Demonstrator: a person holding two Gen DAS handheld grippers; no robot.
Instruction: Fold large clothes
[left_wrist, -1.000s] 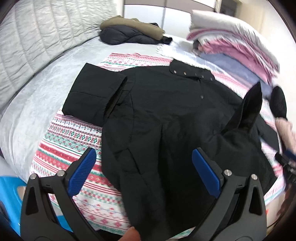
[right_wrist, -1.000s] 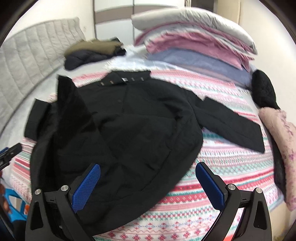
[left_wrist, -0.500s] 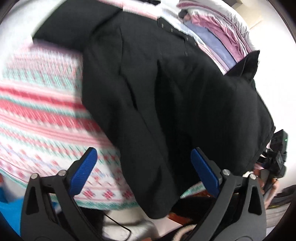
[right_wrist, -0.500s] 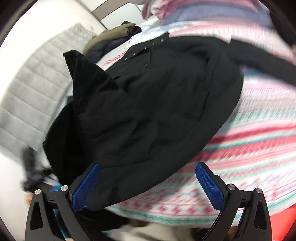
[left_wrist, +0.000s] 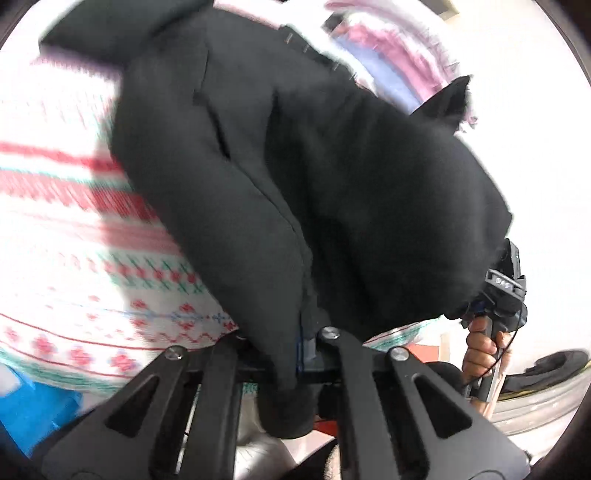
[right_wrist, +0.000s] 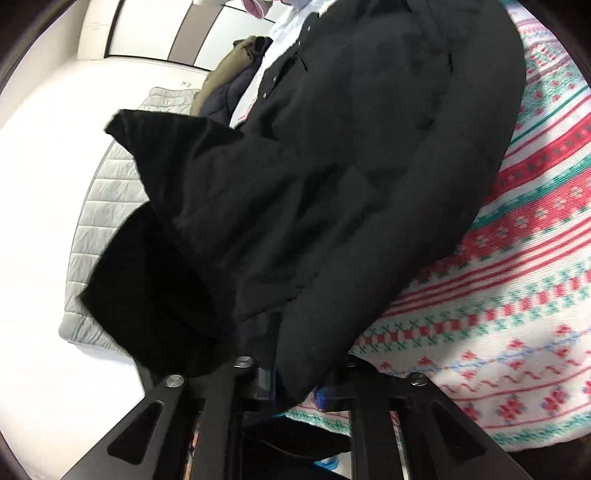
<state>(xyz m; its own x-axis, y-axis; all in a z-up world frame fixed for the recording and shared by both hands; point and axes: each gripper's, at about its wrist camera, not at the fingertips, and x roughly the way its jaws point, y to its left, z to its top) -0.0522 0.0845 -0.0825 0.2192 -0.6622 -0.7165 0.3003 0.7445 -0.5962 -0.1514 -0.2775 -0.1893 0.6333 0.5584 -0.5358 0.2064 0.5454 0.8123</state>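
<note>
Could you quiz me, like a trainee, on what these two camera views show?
1. True or false: the left hand-held gripper is shut on the black coat.
2. What lies under the coat? A) patterned blanket B) bare wood C) a towel
3. Fill in: the right hand-held gripper grips the coat at its ____.

Key: 1 true. 2 A, the red, green and white patterned blanket. 3 hem, at the bed's near edge.
</note>
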